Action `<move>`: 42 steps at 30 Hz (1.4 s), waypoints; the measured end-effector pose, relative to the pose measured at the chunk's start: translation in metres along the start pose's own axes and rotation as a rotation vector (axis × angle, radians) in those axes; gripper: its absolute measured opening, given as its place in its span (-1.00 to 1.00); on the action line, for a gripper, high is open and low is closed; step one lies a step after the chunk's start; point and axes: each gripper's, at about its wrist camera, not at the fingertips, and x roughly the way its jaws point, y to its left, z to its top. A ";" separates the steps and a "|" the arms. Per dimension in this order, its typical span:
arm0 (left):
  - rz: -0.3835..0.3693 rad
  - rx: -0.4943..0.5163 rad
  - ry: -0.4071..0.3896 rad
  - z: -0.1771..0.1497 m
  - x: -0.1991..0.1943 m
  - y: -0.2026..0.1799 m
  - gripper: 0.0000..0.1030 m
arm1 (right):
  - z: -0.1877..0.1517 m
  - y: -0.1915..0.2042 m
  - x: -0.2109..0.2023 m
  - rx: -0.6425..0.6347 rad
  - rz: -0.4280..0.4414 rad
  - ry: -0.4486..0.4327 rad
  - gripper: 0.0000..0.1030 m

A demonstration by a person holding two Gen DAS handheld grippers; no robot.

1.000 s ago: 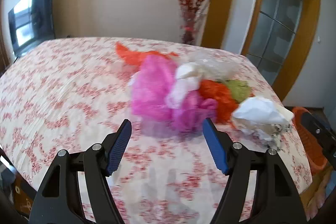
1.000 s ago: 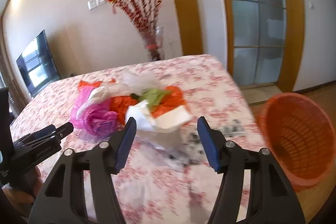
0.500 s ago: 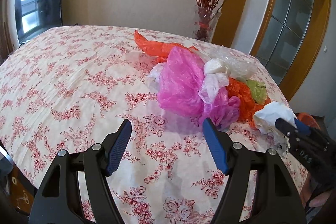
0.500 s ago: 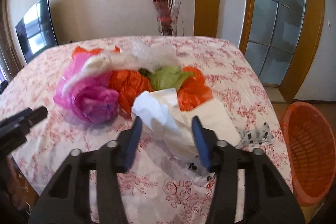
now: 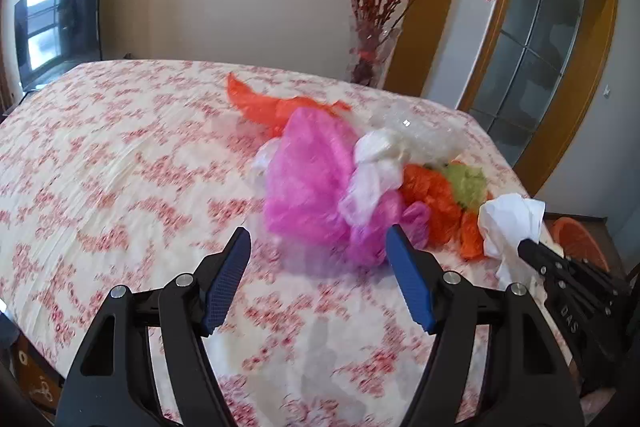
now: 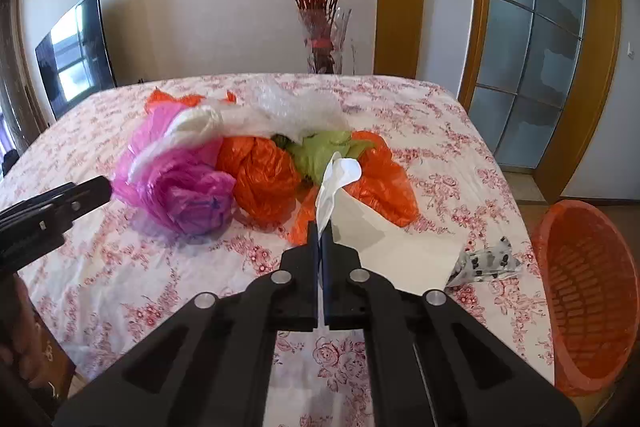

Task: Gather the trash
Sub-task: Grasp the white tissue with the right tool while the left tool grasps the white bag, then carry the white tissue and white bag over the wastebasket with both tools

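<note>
A heap of crumpled plastic bags lies on the floral table: a pink bag point(image 5: 308, 183) point(image 6: 180, 183), orange bags point(image 6: 260, 175), a green bag point(image 6: 320, 151), a white bag point(image 5: 376, 155) and clear bubble wrap point(image 6: 296, 107). My right gripper point(image 6: 320, 233) is shut on a white paper sheet point(image 6: 372, 235), which also shows in the left wrist view point(image 5: 508, 223). My left gripper point(image 5: 318, 267) is open and empty, just in front of the pink bag. An orange basket point(image 6: 588, 291) stands beside the table's right edge.
A black-spotted scrap point(image 6: 488, 259) lies near the table's right edge. A glass vase with red branches point(image 6: 324, 39) stands behind the table. A TV point(image 5: 60, 15) hangs at the left. A glass door point(image 6: 532, 27) is at the right.
My right gripper has closed on the white paper sheet and lifted its edge. My left gripper has stayed open and shifted slightly toward the pink bag.
</note>
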 end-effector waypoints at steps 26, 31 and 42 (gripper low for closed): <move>0.034 0.168 0.121 0.050 0.087 -0.056 -0.27 | 0.005 -0.042 -0.023 0.130 0.009 -0.039 -0.94; -0.043 0.140 0.090 0.050 0.073 -0.055 -0.48 | 0.006 -0.048 -0.027 0.150 0.007 -0.046 -0.94; -0.091 0.129 0.030 0.053 0.045 -0.056 -0.75 | 0.007 -0.058 -0.045 0.167 -0.003 -0.079 -0.94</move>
